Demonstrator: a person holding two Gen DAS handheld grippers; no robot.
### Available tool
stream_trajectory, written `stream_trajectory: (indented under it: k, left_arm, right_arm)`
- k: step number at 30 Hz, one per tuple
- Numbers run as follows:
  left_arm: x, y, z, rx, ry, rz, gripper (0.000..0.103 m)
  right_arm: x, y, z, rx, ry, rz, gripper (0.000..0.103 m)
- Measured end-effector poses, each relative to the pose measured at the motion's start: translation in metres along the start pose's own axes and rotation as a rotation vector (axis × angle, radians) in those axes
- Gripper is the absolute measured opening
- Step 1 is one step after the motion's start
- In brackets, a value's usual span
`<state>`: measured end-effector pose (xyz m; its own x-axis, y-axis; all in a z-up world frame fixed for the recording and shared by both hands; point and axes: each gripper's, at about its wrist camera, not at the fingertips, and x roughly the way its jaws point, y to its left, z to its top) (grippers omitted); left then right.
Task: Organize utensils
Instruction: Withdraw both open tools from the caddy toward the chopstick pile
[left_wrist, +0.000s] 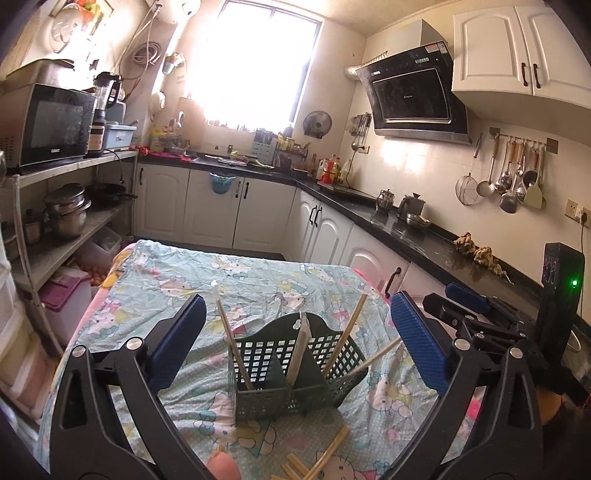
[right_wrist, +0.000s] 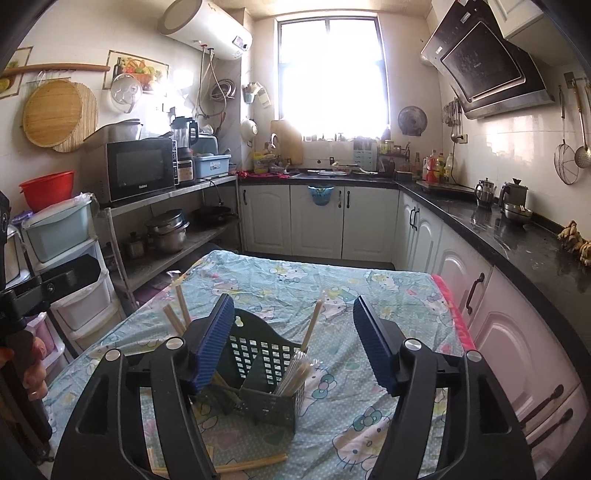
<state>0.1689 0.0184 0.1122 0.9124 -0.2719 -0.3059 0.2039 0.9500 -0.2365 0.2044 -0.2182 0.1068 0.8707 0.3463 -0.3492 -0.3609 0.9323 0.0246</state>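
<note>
Dark green perforated utensil caddy sits lower centre of frame on the cartoon-print tablecloth. It's split by dividers: bare chopsticks lean out of the right compartment, one more in the left, and a plastic-wrapped pair stands in the middle. Loose chopsticks lie on the cloth at the bottom edge.

Left gripper: jaws spread wide, nothing between the pads, caddy framed in the gap. Right gripper: jaws apart, holding nothing, caddy below them.

Readable text: "Galanz" on the microwave, left of frame. Range hood label too blurred.

The other gripper intrudes at the right edge of the left view.
</note>
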Motion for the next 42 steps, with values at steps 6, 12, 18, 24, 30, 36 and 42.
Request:
stream_trajectory:
  k: [6, 12, 18, 24, 30, 36, 42]
  left_arm:
    - [-0.014, 0.003, -0.008, -0.018, -0.001, 0.001, 0.092]
    - [-0.028, 0.010, -0.019, -0.034, 0.006, 0.010, 0.092]
    - [-0.037, 0.018, -0.030, -0.058, 0.020, 0.023, 0.092]
    - [-0.045, 0.020, -0.038, -0.067, 0.031, 0.031, 0.092]
    - [-0.048, 0.025, -0.049, -0.079, 0.054, 0.039, 0.092]
    - [-0.050, 0.026, -0.061, -0.077, 0.081, 0.050, 0.092]
    - [-0.050, 0.026, -0.075, -0.064, 0.111, 0.052, 0.092]
  right_arm:
    - [-0.015, 0.006, -0.004, -0.007, -0.011, 0.015, 0.068]
    - [-0.027, 0.015, -0.009, -0.023, -0.011, 0.027, 0.069]
    - [-0.032, 0.022, -0.017, -0.034, 0.001, 0.037, 0.069]
    - [-0.036, 0.028, -0.025, -0.041, 0.017, 0.044, 0.069]
    - [-0.037, 0.033, -0.036, -0.053, 0.040, 0.054, 0.069]
    - [-0.038, 0.039, -0.048, -0.066, 0.064, 0.064, 0.069]
    - [-0.038, 0.042, -0.058, -0.075, 0.089, 0.068, 0.069]
